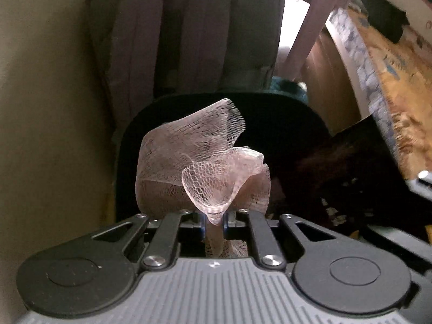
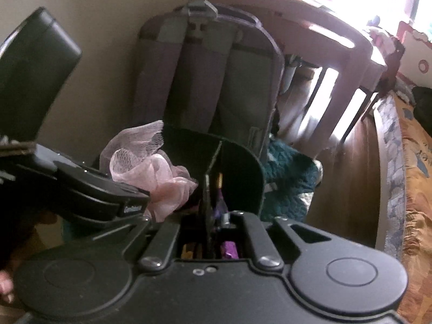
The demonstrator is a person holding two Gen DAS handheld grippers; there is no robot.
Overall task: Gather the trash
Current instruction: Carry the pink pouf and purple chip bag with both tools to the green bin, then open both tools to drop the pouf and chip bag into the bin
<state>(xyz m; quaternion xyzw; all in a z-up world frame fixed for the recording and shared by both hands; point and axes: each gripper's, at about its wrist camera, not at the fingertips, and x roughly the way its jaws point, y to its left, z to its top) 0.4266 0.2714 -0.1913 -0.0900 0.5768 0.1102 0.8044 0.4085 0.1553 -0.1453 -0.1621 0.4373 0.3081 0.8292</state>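
My left gripper (image 1: 215,220) is shut on a crumpled pink mesh net (image 1: 199,167) and holds it over a black bin (image 1: 283,116). In the right wrist view the same pink net (image 2: 151,167) hangs over the left compartment of the black bin (image 2: 243,167), which a divider splits in two. The left gripper's body (image 2: 102,189) reaches in from the left. My right gripper (image 2: 212,221) sits at the bin's near rim, straddling the divider; its fingertips are hidden. A purple wrapper (image 2: 229,249) and other trash lie in the right compartment.
A grey and purple suitcase (image 2: 205,75) stands against the beige wall behind the bin. A dark green quilted cloth (image 2: 289,178) lies to the bin's right. A wooden bed frame with patterned bedding (image 2: 405,162) runs along the right. A pale chair (image 2: 351,62) stands by the window.
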